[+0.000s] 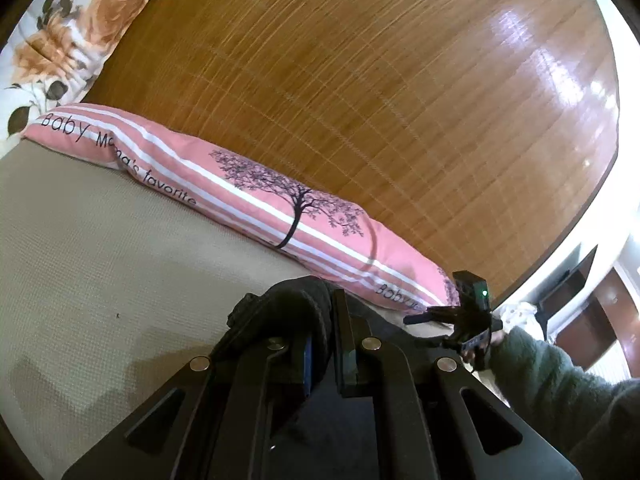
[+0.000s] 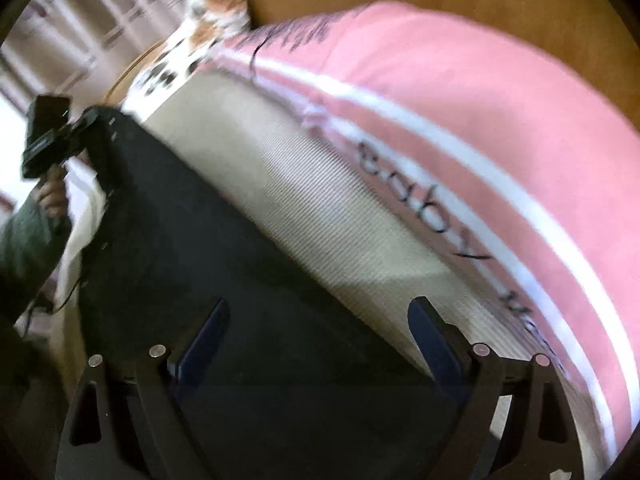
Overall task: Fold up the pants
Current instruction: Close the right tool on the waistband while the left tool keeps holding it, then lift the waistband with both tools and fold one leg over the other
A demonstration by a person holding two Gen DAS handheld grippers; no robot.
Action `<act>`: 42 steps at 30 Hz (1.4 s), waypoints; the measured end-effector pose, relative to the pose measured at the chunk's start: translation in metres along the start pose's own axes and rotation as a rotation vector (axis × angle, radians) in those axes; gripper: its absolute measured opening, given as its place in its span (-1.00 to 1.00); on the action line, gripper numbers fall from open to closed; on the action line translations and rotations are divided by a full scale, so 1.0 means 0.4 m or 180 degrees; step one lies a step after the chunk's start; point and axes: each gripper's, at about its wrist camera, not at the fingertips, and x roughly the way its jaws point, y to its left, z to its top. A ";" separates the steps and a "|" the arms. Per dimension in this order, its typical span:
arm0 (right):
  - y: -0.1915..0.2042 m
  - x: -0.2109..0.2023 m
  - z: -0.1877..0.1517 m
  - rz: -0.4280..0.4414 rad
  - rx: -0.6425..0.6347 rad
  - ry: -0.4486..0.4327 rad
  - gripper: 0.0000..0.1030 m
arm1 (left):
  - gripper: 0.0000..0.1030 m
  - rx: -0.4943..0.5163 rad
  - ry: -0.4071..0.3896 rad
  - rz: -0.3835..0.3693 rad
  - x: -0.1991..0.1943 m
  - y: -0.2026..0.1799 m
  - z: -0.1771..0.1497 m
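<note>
Where the pink striped pillow reads "Baby", "Mama's favorite" beside a printed tree, the dark pants lie just in front of it on the beige bed sheet. The left gripper is clamped on a bunched pants edge. The right gripper has its jaws wide apart over the fabric. A floral pillow sits beyond the pink one against the wooden headboard.

Beige woven bed cover, pink striped pillow, floral pillow, glossy wooden headboard, perhaps bright window light at right.
</note>
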 end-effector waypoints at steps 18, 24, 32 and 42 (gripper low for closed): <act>-0.003 0.008 -0.055 -0.0419 -0.0236 0.0033 -0.80 | -0.84 0.0346 0.0099 0.0562 0.048 -0.007 0.003; 0.103 -0.062 -0.099 -0.1117 -0.0085 -0.0318 -0.84 | -0.84 0.0812 0.0040 0.0887 0.053 -0.048 -0.020; 0.273 -0.165 -0.180 -0.1687 0.0191 -0.0636 -0.86 | -0.84 0.1022 -0.0064 0.0725 -0.052 -0.112 -0.053; 0.481 -0.205 -0.389 -0.1812 0.0434 -0.0772 -0.87 | -0.84 0.1267 0.0174 0.0545 -0.247 -0.178 -0.204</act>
